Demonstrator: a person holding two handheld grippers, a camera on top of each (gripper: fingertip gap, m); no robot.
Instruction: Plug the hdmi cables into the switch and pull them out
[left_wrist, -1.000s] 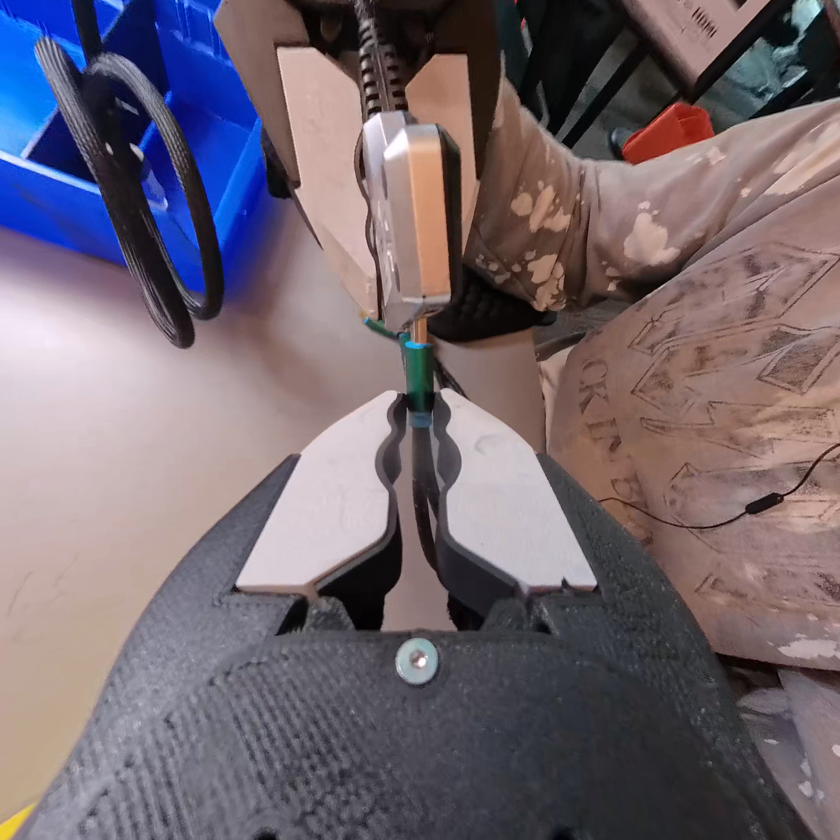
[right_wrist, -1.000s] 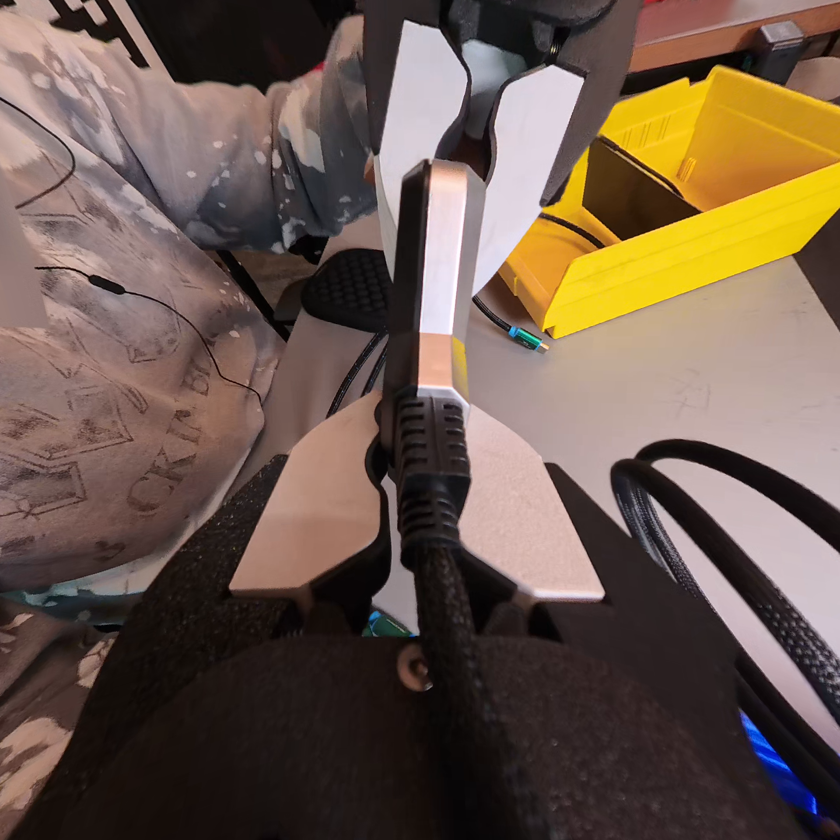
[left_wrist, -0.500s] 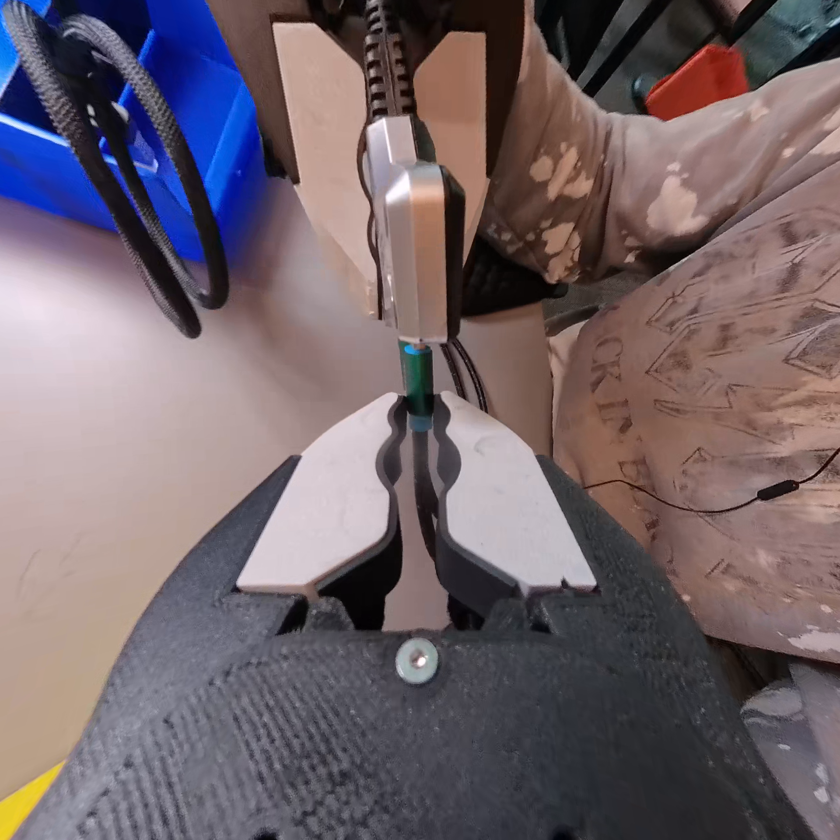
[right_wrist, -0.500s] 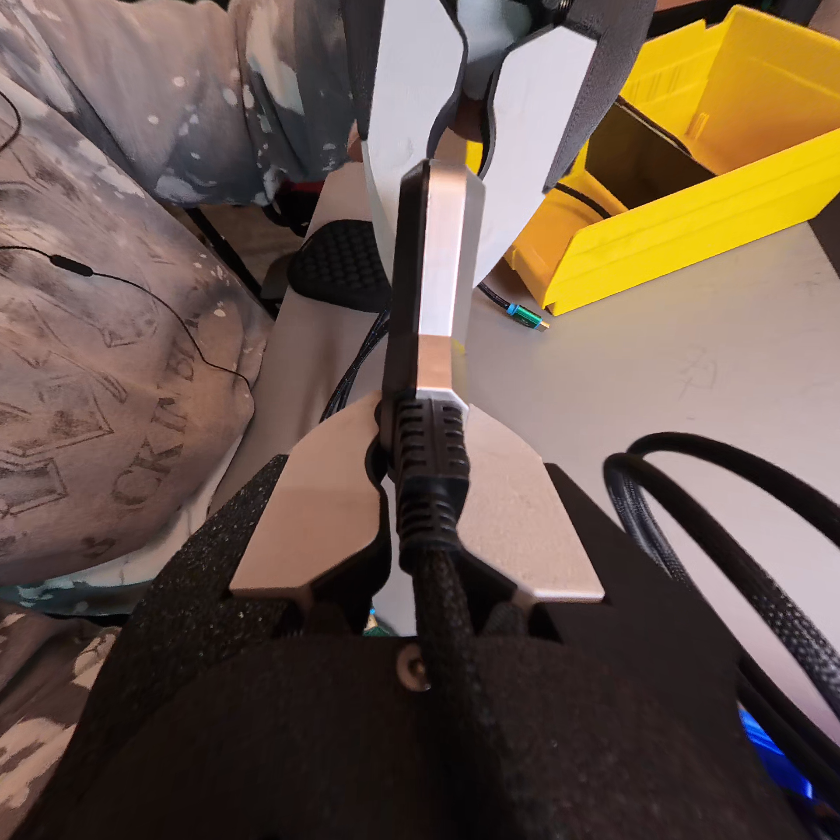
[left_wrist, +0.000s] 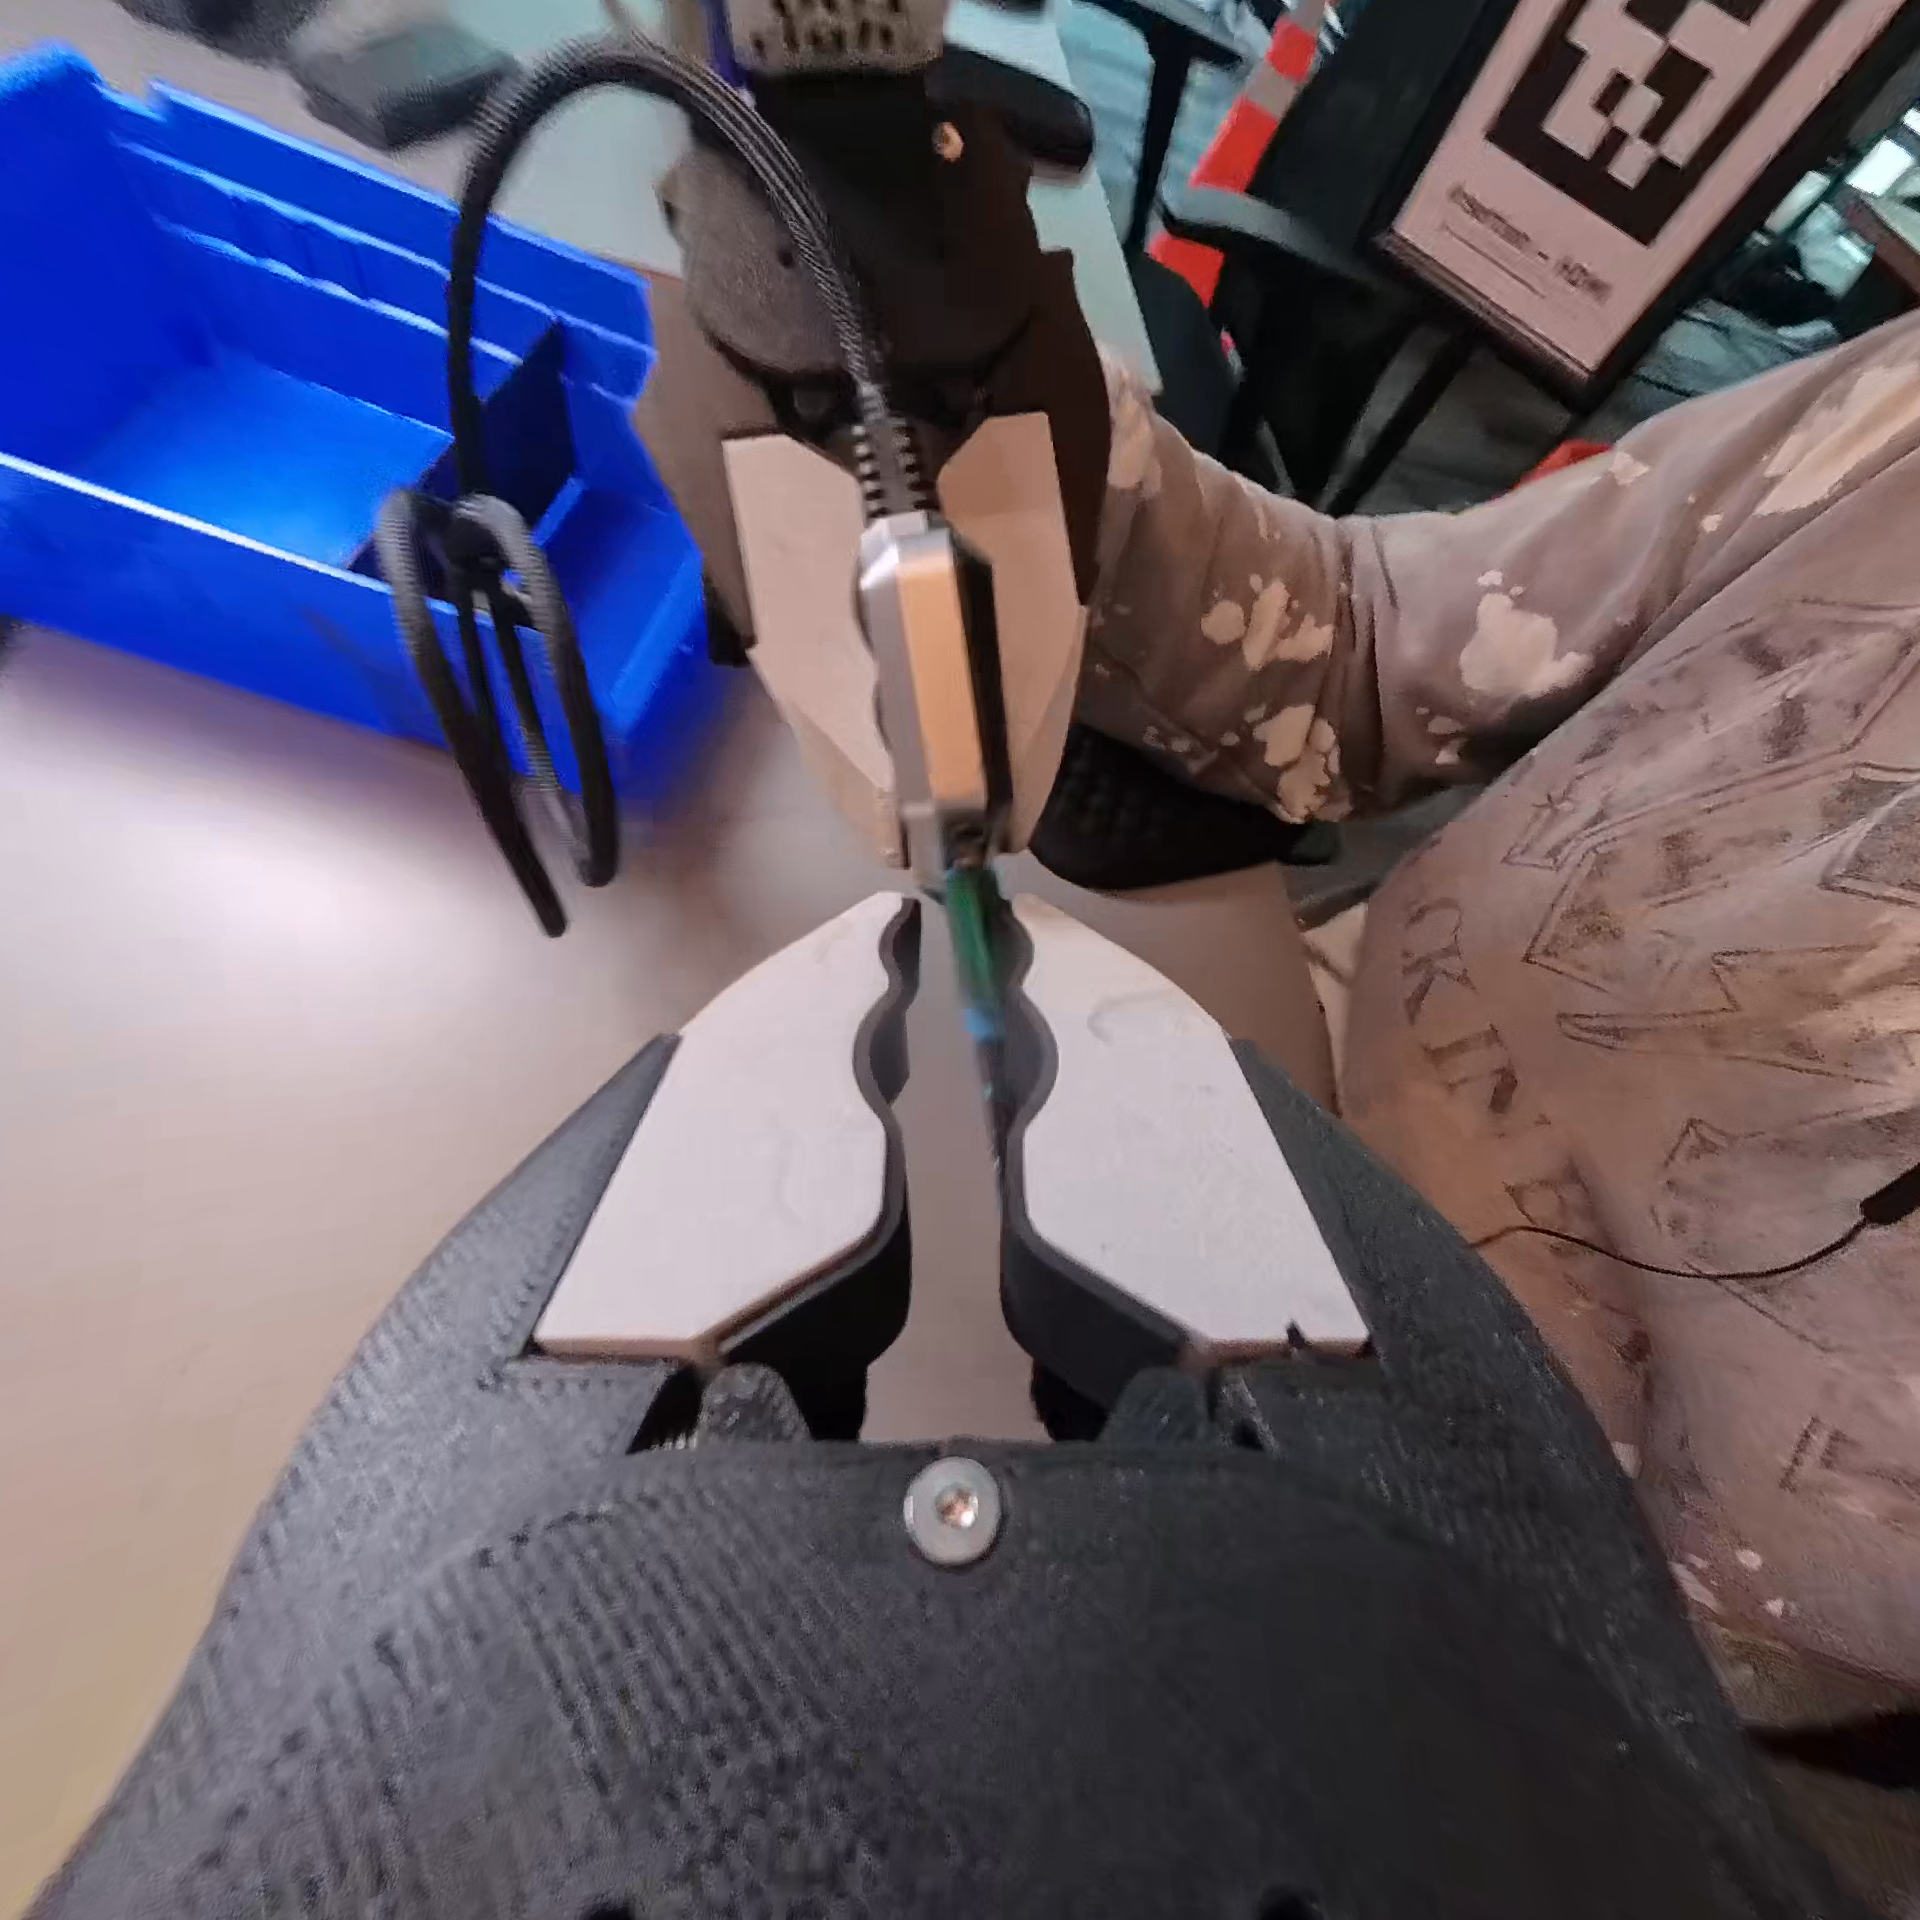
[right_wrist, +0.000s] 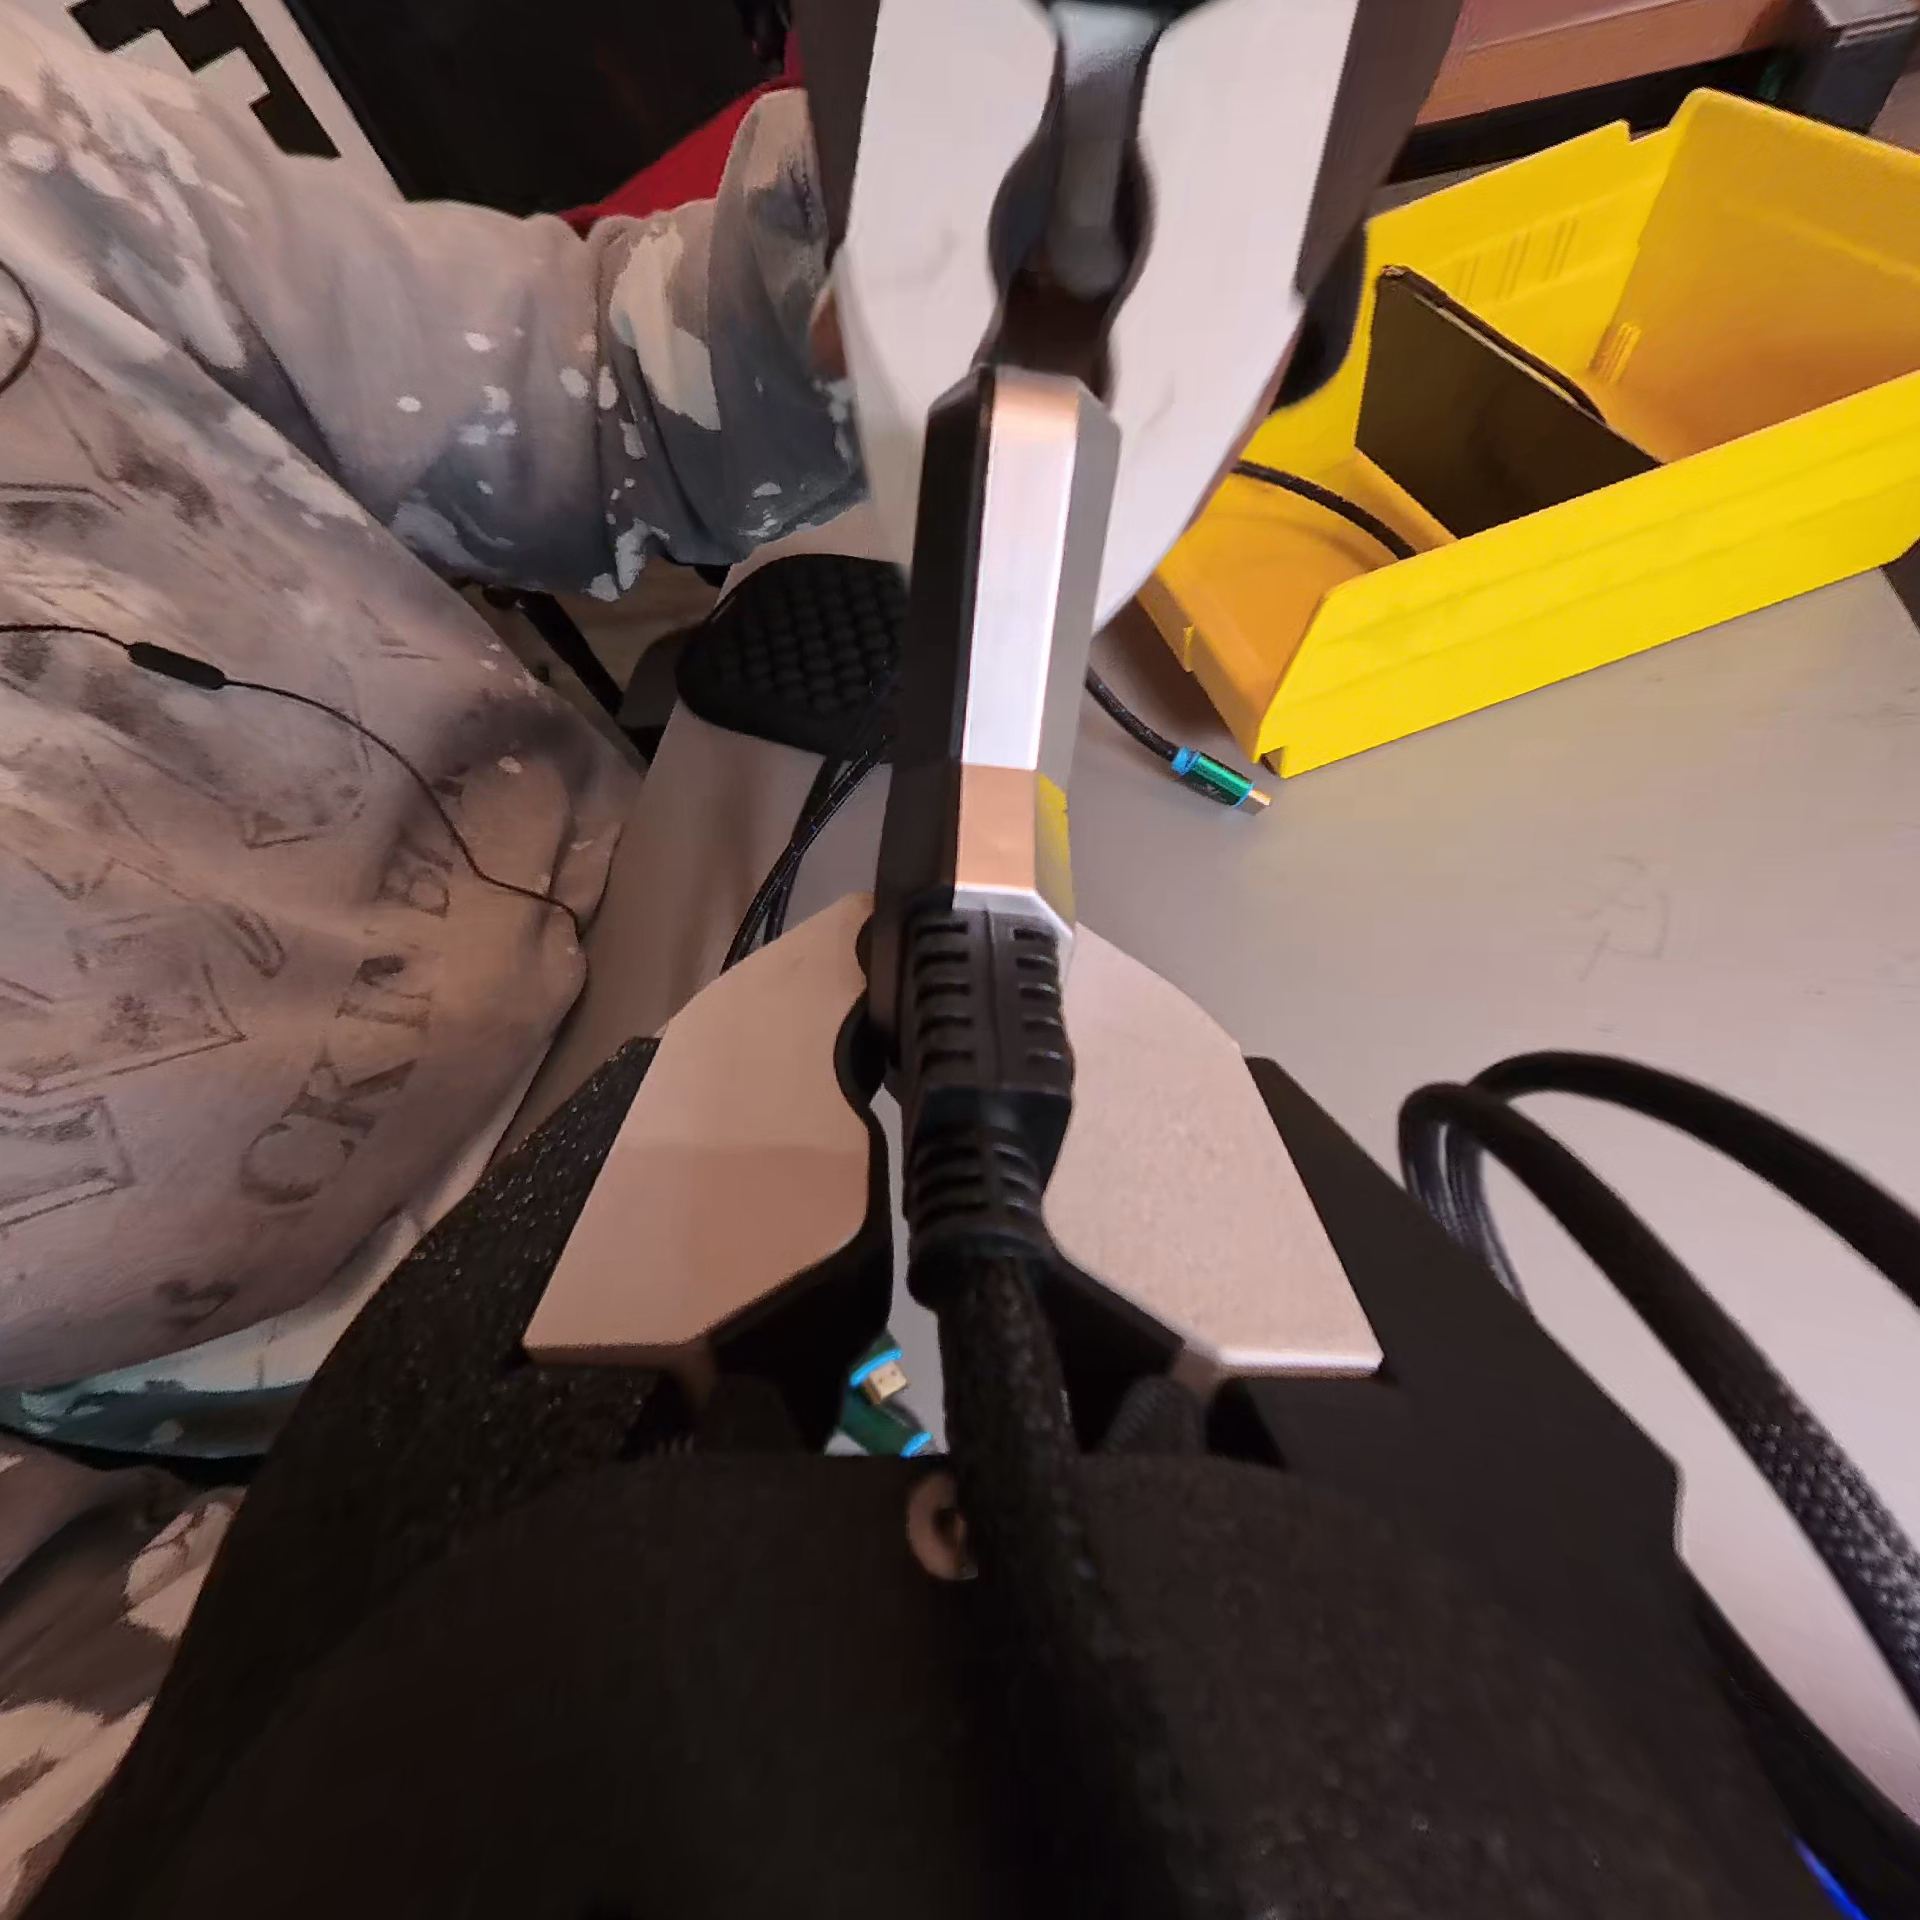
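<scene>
Our left gripper (left_wrist: 961, 914) stands parted around the green plug (left_wrist: 971, 940), now seated in the switch (left_wrist: 935, 686), so we judge insertion complete. Our right gripper (right_wrist: 961, 925) clamps the switch by its cabled end, bracing it edge-on against the push. We count three green plugs: this one, one on the table (right_wrist: 1216, 781), one under the right gripper (right_wrist: 883, 1392). Two bins: blue (left_wrist: 260, 468), yellow (right_wrist: 1662, 416).

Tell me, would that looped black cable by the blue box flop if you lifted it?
Probably: the braided black cable hangs in drooping loops over the blue bin, so it seems bendy. A tie bunches it together, so it would likely lift as one bundle.
</scene>
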